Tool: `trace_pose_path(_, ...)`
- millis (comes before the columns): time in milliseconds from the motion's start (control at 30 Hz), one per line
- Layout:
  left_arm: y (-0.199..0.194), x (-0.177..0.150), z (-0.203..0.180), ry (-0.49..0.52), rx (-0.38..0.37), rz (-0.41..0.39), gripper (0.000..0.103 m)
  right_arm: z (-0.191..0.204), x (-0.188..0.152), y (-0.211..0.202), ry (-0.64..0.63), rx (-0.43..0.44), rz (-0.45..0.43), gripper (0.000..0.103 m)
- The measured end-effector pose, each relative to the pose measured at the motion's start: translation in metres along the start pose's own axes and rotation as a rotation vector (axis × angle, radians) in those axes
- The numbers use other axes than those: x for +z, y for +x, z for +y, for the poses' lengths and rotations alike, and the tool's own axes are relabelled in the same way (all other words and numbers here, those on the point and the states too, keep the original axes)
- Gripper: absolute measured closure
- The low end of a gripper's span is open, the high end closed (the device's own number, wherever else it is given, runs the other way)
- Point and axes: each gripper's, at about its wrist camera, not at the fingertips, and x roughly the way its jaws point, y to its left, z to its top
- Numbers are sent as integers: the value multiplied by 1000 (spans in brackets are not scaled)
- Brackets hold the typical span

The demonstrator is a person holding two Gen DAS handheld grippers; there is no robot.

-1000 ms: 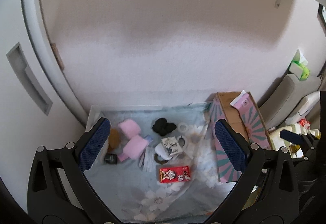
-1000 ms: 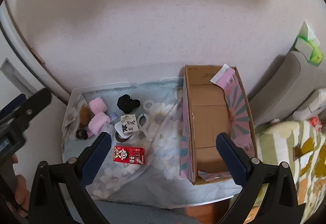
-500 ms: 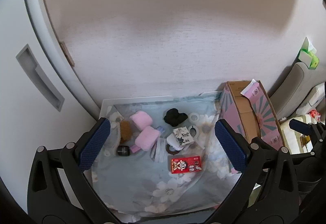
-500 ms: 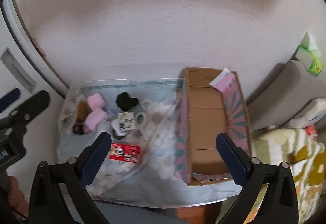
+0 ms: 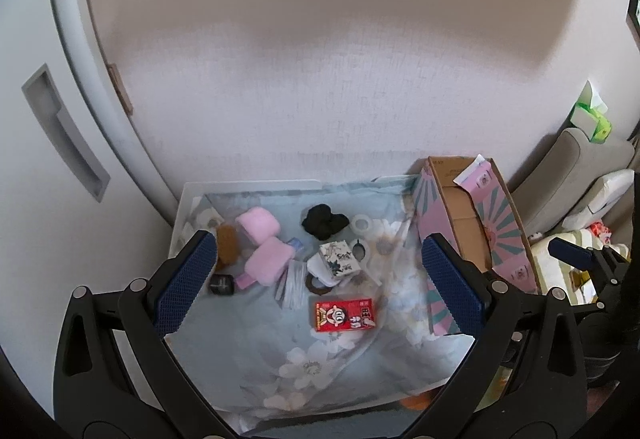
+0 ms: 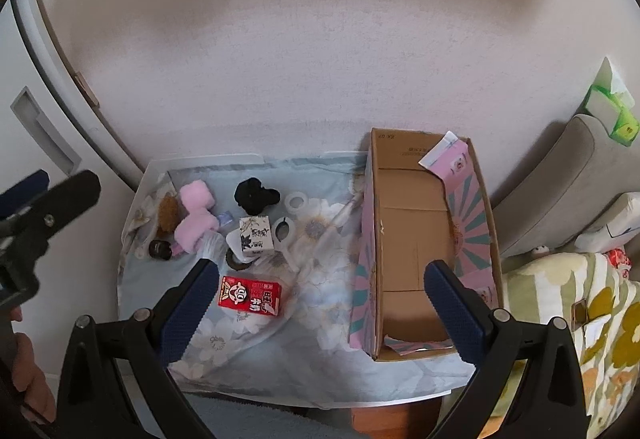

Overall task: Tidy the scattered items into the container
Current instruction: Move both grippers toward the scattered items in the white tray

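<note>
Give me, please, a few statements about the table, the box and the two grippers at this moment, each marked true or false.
1. The cardboard box holds the red carton. False: the red carton lies on the floral cloth, outside the box.
2. Both grippers are open and hold nothing. True: the left gripper and the right gripper each stand wide apart.
3. The black bundle lies nearer the wall than the red carton. True.
4. The pink rolls sit on the box's right. False: they lie to its left, near the cloth's left edge.

left claw (image 5: pixel 318 281): jaws wide, empty | right claw (image 6: pixel 320 301): jaws wide, empty
</note>
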Motion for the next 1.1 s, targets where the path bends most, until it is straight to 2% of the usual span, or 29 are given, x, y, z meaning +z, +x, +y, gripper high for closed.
trace_pose_path(100, -1, -1, 0, 5, 11, 0, 1, 0, 1, -4, 2, 9, -18, 1)
trace_pose_path(267, -3, -3, -1, 61, -54, -1, 1, -2, -2, -1, 36, 29, -9, 1)
trace_pose_path(533, 3, -3, 17, 73, -120, 26, 1, 3, 0, 1, 25, -20, -8, 1)
trace_pose_path(667, 8, 1, 20, 85, -147, 39, 1, 2, 0, 3, 34, 36, -11, 1)
trace_pose_path(800, 10, 1, 20, 70, -129, 34, 1, 4, 0, 3, 41, 71, -21, 1)
trace_pose_path(933, 13, 4, 21, 54, -113, 44, 1, 3, -1, 4, 48, 51, -18, 1)
trace_pose_path(1100, 12, 7, 31, 44, -100, 16, 1, -3, -1, 2, 75, 43, -24, 1)
